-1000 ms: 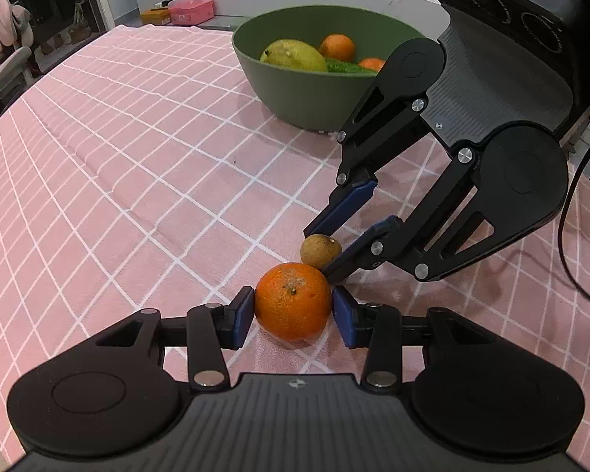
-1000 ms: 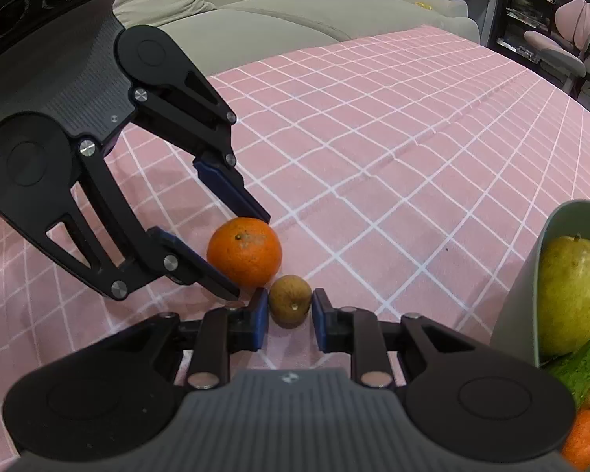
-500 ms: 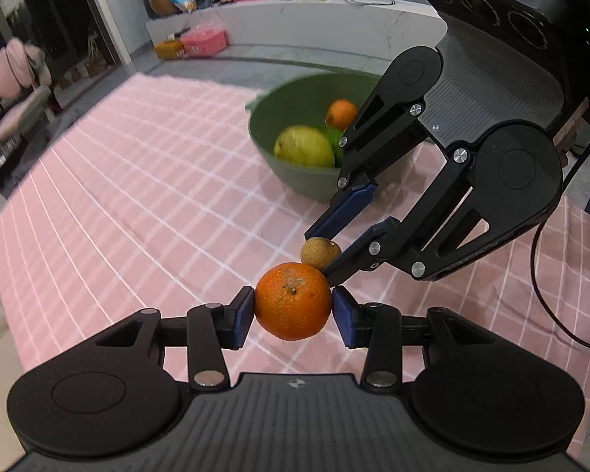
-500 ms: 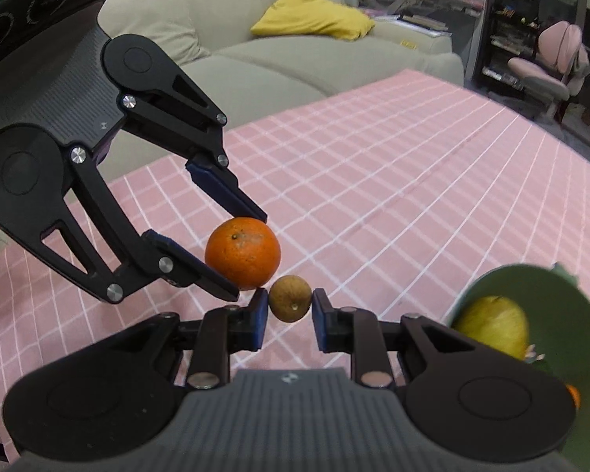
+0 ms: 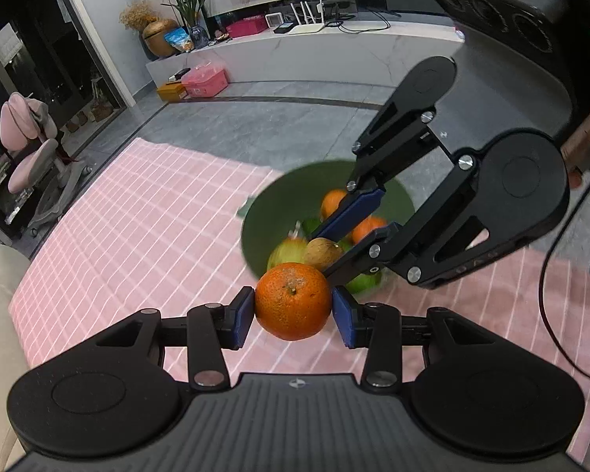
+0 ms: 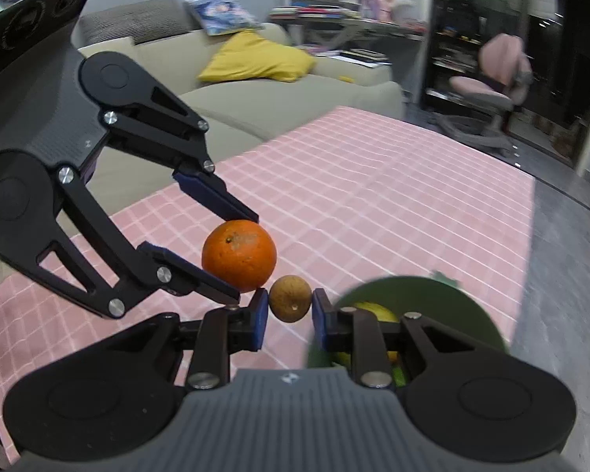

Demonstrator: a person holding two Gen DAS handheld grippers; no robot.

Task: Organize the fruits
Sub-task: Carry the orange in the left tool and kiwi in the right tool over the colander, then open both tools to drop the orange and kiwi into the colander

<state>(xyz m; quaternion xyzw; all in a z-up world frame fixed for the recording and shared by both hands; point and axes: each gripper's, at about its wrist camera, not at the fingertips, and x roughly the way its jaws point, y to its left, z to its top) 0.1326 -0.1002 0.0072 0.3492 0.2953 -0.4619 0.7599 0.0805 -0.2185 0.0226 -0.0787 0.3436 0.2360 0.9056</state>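
My left gripper (image 5: 293,310) is shut on an orange (image 5: 293,301) and holds it high above the pink checked tablecloth (image 5: 137,212). My right gripper (image 6: 289,310) is shut on a small brown round fruit (image 6: 290,298), also lifted, right beside the orange (image 6: 238,253). The brown fruit (image 5: 321,252) shows in the left wrist view between the right gripper's fingers. A green bowl (image 5: 283,204) lies below and ahead, holding oranges, a yellow-green fruit and green fruit. In the right wrist view the bowl (image 6: 444,295) sits below my right finger.
The table's far edge (image 5: 200,153) drops to a grey floor. A beige sofa (image 6: 279,94) with a yellow cushion stands beyond the table. Pink office chair (image 5: 27,157) at the left. A black cable (image 5: 550,314) hangs at the right.
Both grippers have risen well above the table with their fruits, staying side by side. The bowl now lies below and ahead of them instead of level with them.
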